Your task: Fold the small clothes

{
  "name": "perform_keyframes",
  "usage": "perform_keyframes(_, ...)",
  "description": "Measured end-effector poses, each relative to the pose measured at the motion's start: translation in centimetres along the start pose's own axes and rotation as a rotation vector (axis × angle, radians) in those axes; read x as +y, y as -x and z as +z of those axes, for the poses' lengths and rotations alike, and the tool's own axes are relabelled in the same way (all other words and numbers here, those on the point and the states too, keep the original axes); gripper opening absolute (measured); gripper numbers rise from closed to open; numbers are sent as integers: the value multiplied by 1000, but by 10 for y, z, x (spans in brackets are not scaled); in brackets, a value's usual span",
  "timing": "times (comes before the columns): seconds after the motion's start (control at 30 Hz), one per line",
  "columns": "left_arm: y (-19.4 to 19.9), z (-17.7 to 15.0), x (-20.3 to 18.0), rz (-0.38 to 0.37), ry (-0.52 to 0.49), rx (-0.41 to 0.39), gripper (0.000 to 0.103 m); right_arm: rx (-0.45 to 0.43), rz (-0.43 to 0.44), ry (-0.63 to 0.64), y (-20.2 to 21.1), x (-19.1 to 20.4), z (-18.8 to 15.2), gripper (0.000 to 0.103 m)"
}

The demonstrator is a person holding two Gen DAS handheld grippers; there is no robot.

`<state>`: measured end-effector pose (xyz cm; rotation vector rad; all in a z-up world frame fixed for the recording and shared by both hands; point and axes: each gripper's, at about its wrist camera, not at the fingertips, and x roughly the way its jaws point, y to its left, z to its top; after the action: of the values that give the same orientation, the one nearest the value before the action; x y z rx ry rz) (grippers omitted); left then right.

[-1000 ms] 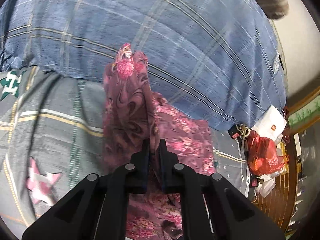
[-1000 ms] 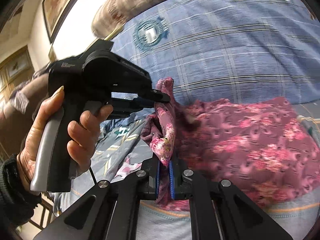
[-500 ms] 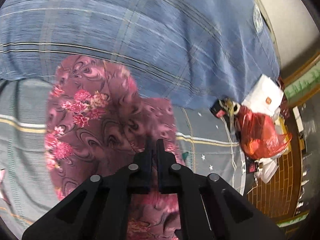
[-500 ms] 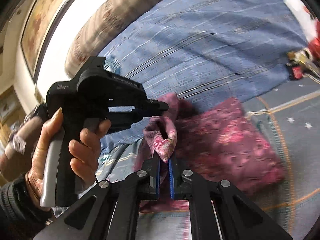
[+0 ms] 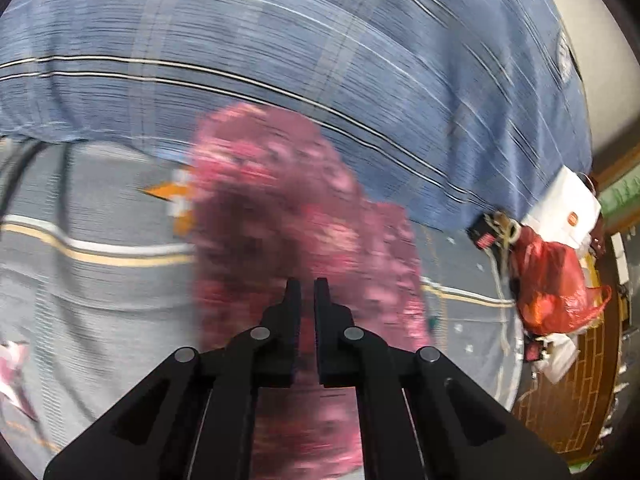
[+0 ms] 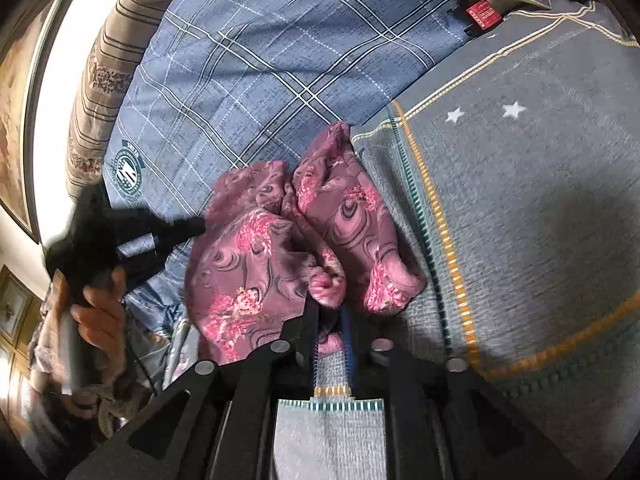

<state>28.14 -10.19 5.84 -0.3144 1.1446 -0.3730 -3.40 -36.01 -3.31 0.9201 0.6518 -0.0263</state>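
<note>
right hand-held gripper [image 6: 328, 320]: jaws opening, gap still narrow. a bunched fold of the maroon floral-print cloth garment [image 6: 280, 248] sits at the fingertips between the blue-lined pads [image 6: 347, 344]; can't tell if the pads press on it.

left hand-held gripper [image 5: 307, 292]: fingers nearly together, thin slit only. left wrist view is heavily motion-blurred, so whether cloth is pinched in the slit can't be told; the garment [image 5: 288, 216] fills the area right behind and under the tips. in the right wrist view the same gripper [image 6: 188, 227] comes in from the left with its tip at the garment's left edge, gripped by a person's hand [image 6: 96, 320].

garment position: lies crumpled in two lobes on the bed, on the grey bedsheet with orange and white stripes and small white stars [image 6: 520, 200], its far edge against the blue plaid quilt [image 6: 260, 60].

background: brown striped pillow [image 6: 104, 80] beyond the quilt, by the wall. at the bed's edge, a red plastic bag [image 5: 556, 280], a white paper bag with an orange logo [image 5: 568, 208], and a small red-and-black packet [image 5: 484, 236].
</note>
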Motion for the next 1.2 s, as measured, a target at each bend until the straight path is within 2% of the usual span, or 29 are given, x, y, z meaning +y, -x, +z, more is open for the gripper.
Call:
perform_keyframes(0.07, 2, -2, 14, 2, 5, -2, 4, -94, 0, -19, 20, 2, 19, 18)
perform_keyframes(0.13, 0, -6, 22, -12, 17, 2, 6, -107, 17, 8, 19, 14, 45, 24)
perform_keyframes(0.2, -1, -11, 22, -22, 14, 0, 7, -46, 30, 47, -5, 34, 73, 48)
perform_keyframes(0.23, -2, -13, 19, -25, 5, -6, 9, 3, 46, 59, -22, 44, 85, 53)
perform_keyframes(0.3, 0, -16, 18, -48, -5, -13, 15, 97, 56, 94, -62, 61, 98, 55)
perform_keyframes(0.33, 3, -17, 20, -62, -3, -12, 17, 146, 36, 120, -84, 68, 101, 54)
perform_keyframes(0.47, 12, -19, 23, -99, -18, -3, 17, 238, -66, 164, -146, 80, 98, 55)
perform_keyframes(0.53, 17, -19, 28, -89, -32, -14, 24, 275, -32, 175, -157, 84, 93, 55)
perform_keyframes(0.57, 18, -20, 31, -81, -32, -21, 28, 279, -4, 202, -157, 90, 90, 49)
perform_keyframes(0.6, 19, -20, 34, -71, -29, -29, 36, 268, -7, 262, -153, 98, 88, 23)
perform_keyframes(0.63, 19, -19, 36, -56, -22, -39, 37, 259, -16, 336, -148, 108, 84, 17)
perform_keyframes(0.73, 19, -19, 41, -47, 3, -61, 37, 184, -10, 456, -120, 130, 84, 15)
perform_keyframes(0.77, 19, -19, 41, -53, 15, -71, 38, 157, 6, 451, -112, 132, 87, 14)
perform_keyframes(0.8, 18, -19, 42, -54, 26, -76, 42, 121, 8, 438, -102, 132, 93, 8)
perform_keyframes(0.87, 13, -20, 40, -43, 40, -73, 47, 72, 6, 395, -89, 124, 108, 1)
perform_keyframes(0.93, 1, -23, 34, -31, 32, -43, 48, 83, -40, 358, -93, 106, 117, 1)
perform_keyframes(1.03, -14, -31, 26, -20, 14, -16, 48, 144, -146, 318, -110, 80, 116, 1)
perform_keyframes(1.07, -16, -33, 24, -15, 6, -15, 48, 157, -131, 273, -112, 72, 115, 2)
perform_keyframes(1.13, -19, -35, 24, -1, -7, -12, 48, 162, -9, 170, -111, 60, 116, 8)
perform_keyframes(1.17, -19, -35, 24, -3, -7, -11, 49, 154, -3, 138, -111, 59, 117, 16)
perform_keyframes(1.2, -20, -35, 25, -8, 2, -8, 49, 169, 21, 117, -115, 58, 117, 35)
